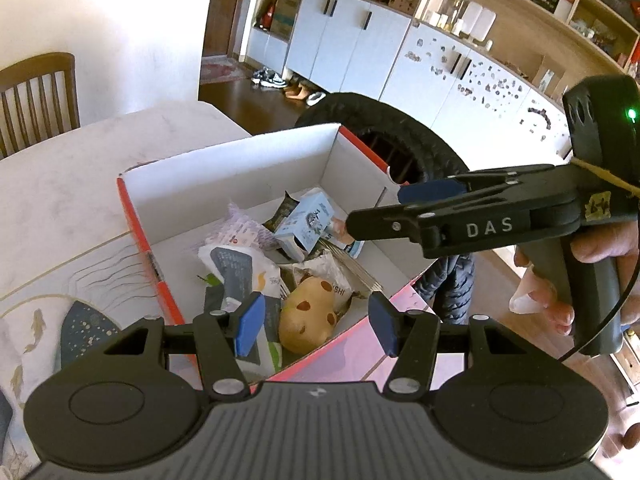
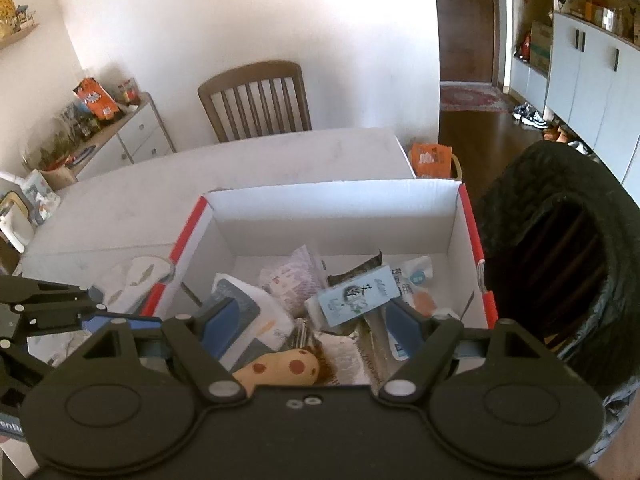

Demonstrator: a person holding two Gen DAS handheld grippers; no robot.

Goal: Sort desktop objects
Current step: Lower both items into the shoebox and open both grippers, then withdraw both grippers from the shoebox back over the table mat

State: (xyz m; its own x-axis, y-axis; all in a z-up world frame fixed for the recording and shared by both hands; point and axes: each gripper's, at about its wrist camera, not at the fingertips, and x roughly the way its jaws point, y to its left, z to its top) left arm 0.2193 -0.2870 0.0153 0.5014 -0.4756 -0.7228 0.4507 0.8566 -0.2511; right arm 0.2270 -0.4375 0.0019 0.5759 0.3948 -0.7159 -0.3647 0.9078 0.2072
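Inside, the cardboard box (image 2: 332,208) held the sorted clutter: a pale blue carton (image 2: 352,296) lay tilted near the middle of the frame in the right wrist view, with a spotted yellow plush toy (image 2: 280,368) below it at the lower centre and a white pouch with a dark panel (image 2: 244,316) to its left. The right gripper (image 2: 316,328) hovered over the box with its blue pads spread wide and nothing between them; the carton sat just above the gap, nearer the right pad. In the left wrist view, the left gripper (image 1: 316,320) likewise stood apart and empty at the lower centre, the plush toy (image 1: 308,320) lying in the box between its pads. The right gripper (image 1: 380,216) reached in from the right edge, its tip over the blue carton (image 1: 306,220), a hand (image 1: 580,272) wrapped round its handle. The box rested on a pale table (image 2: 240,168), a wooden chair (image 2: 256,100) behind it at upper centre.
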